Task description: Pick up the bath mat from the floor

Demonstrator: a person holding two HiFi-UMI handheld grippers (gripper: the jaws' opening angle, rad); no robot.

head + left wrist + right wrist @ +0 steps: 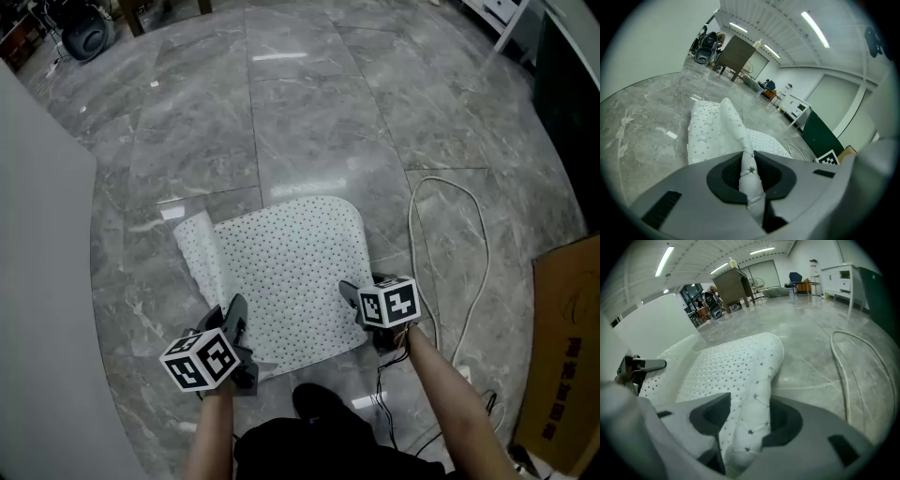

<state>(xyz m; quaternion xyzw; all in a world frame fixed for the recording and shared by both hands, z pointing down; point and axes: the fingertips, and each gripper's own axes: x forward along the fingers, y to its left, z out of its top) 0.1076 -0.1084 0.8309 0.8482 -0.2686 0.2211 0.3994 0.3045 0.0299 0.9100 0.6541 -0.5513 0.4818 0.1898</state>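
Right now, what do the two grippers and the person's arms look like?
The left gripper and the right gripper are both grey plastic shells with black jaw pads. Each carries a white cube printed with black square markers. A thin black cable runs from the right one. The left forearm and right forearm are bare, with no sleeves showing. Dark clothing shows at the bottom edge.

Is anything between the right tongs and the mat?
Nothing visible. The edge of the mat sits between the right tongs, which are closing; the left tongs pinch the other corner. The cable lies apart.
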